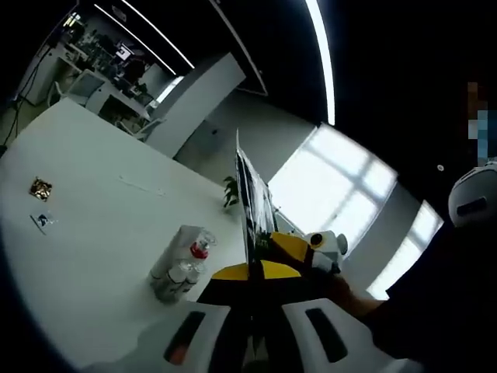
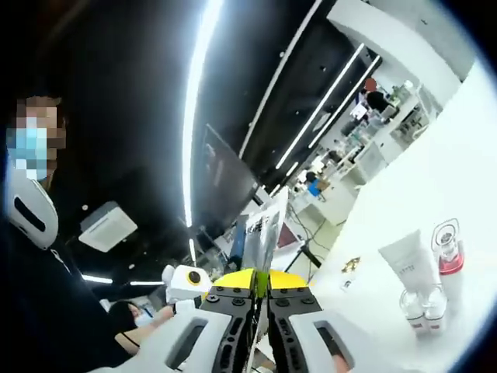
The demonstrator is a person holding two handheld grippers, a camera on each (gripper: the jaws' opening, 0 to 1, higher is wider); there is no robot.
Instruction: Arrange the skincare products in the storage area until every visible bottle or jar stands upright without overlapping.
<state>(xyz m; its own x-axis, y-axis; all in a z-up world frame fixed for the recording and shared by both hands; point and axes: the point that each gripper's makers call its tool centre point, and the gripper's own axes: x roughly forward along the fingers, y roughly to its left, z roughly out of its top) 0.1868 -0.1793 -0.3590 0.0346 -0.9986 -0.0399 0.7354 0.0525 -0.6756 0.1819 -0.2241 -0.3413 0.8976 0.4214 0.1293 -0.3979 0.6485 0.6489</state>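
Observation:
On the white table (image 1: 93, 233) stands a tight group of skincare products (image 1: 180, 270): a white tube (image 2: 407, 266), a clear bottle with red on it (image 2: 447, 250) and two small clear bottles (image 2: 423, 305). They are far from both grippers. My left gripper (image 1: 252, 273) is held up in the air, jaws shut on a thin flat striped card (image 1: 253, 203) seen edge-on. My right gripper (image 2: 262, 286) is also raised and shut on a thin card (image 2: 261, 229). Each gripper shows in the other's view: the right one (image 1: 320, 250), the left one (image 2: 186, 284).
A small gold wrapper (image 1: 40, 188) and a small flat item (image 1: 41, 221) lie on the table away from the products. A person in dark clothes (image 1: 435, 303) stands close behind the grippers. Desks and chairs (image 1: 101, 70) lie beyond the table.

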